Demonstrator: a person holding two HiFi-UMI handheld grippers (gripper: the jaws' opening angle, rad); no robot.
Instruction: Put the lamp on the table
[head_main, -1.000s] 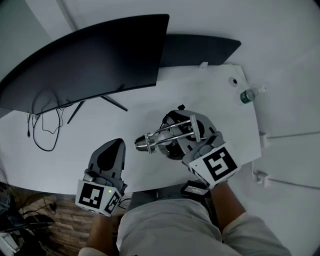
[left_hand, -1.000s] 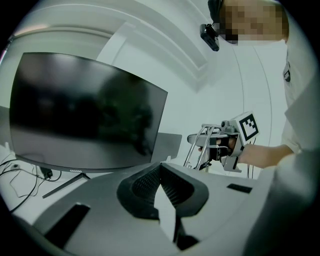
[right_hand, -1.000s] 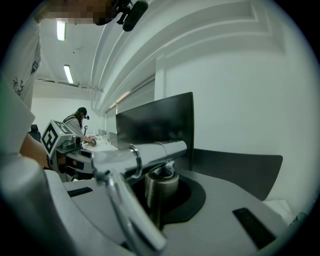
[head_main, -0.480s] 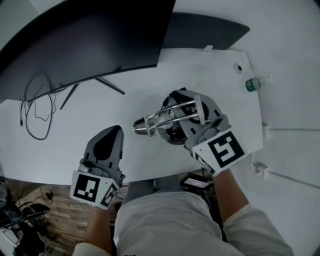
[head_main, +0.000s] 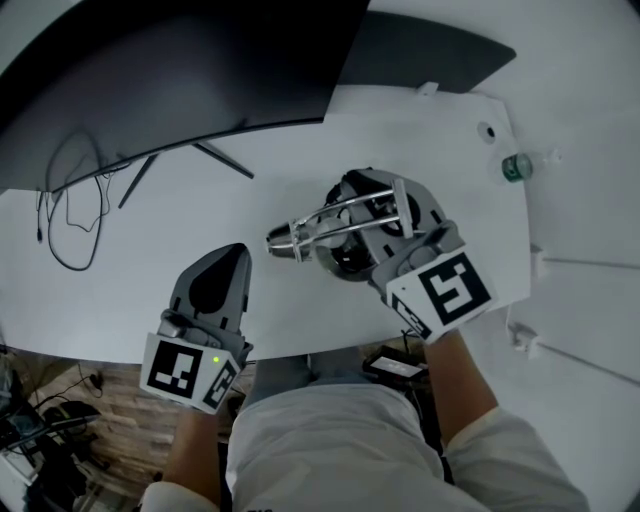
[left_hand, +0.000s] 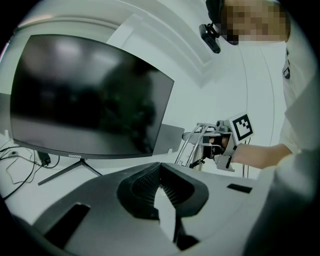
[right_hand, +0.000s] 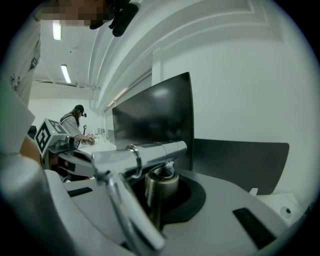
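While the right gripper (head_main: 372, 205) was clamped on it, the lamp (head_main: 335, 218) showed as a bare metal frame. Two thin polished rods ran side by side across the jaws, and a short chrome head stuck out past the gripper's left side, towards the left gripper (head_main: 228, 262). In the right gripper view the lamp (right_hand: 150, 155) was a shiny tube lying crosswise over a stubby brushed-metal cylinder, with a slim rod slanting down in front.

The lamp's lower part sat under the gripper's grey body in the head view, so it could not be told whether the lamp touched the white surface (head_main: 150, 260) or hung just above it. In the left gripper view the lamp (left_hand: 197, 145) was small and far off, and its foot was cut off by that gripper's own shell. A dark curved monitor (head_main: 180, 70) stood well beyond both grippers, its top out of frame, with loose cables (head_main: 70, 215) beside its stand. A small green bottle (head_main: 517, 167), too blurred to make out further, stood far off to the right gripper's right.

The right gripper (right_hand: 162, 192) had its jaws nearly together, pinched on the metal cylinder. The left gripper (left_hand: 161, 175) had its ribbed pads meeting at the tips with nothing between them, and it was well apart from the lamp.
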